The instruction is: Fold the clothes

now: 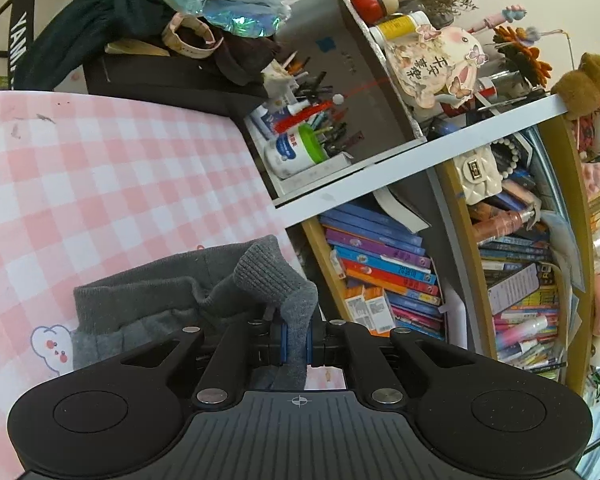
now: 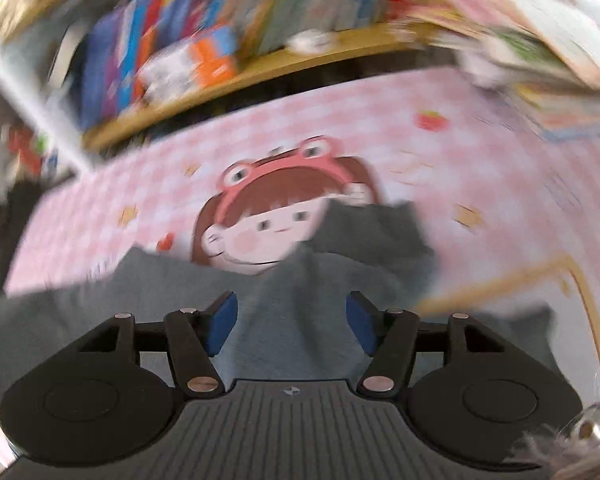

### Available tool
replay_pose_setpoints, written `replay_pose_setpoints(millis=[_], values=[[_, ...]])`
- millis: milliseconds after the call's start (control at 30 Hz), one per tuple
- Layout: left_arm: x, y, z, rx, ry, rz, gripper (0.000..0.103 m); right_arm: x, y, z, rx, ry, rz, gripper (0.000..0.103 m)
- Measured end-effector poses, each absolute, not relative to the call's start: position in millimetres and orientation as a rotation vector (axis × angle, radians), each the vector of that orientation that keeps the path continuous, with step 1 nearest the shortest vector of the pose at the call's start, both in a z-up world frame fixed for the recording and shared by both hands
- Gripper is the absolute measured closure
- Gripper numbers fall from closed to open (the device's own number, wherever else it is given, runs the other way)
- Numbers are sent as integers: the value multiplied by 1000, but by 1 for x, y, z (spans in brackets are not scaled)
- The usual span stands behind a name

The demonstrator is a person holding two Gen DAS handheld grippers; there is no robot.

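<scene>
Left wrist: left tongs (image 1: 294,340) clamp grey garment (image 1: 260,276) | right tongs (image 2: 292,330) parted, gripping nothing

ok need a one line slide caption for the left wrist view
Left gripper shut on a fold of grey knit garment lying on the pink checked cloth.

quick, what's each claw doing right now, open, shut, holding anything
Left claw: shut on a fold of the grey garment.
Right claw: open, pads apart over the grey garment, gripping nothing.
</scene>
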State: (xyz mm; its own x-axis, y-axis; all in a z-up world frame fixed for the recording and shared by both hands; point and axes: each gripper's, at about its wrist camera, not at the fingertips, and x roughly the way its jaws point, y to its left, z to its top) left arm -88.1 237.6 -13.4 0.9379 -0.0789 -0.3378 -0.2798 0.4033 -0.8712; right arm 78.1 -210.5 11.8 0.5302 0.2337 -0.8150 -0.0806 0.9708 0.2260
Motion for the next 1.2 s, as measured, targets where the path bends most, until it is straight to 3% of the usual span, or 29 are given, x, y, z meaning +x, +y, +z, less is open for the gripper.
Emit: replay_pose_setpoints(millis=[100,200,233,367,467,633,800,1100,1200], values=[[-95,238,-14,-1160,340,137,97,87,-176,-6,-6,1027,216,48],[-106,245,-15,-1185,312,163,97,87,-188,-17,27,1090,249,91],[-111,248,-14,-1202,293,173,97,85,-205,-13,125,1090,270,95],[-120,260,-12,-1251,239,191,97,64,-299,22,615,972,274,96],[-110,254,-9,-1270,238,123,97,36,-353,45,832,868,207,96],[-79,234,-6,-1298,271,42,97,4,-365,46,938,885,62,95],[-62,239,-6,-1319,274,39,97,-1,-377,34,1178,751,16,95],[20,251,-33,-1376,388,139,96,81,-369,-5,1295,715,-66,95],[58,259,-40,-1365,475,200,84,124,-367,-10,1230,697,-79,89]])
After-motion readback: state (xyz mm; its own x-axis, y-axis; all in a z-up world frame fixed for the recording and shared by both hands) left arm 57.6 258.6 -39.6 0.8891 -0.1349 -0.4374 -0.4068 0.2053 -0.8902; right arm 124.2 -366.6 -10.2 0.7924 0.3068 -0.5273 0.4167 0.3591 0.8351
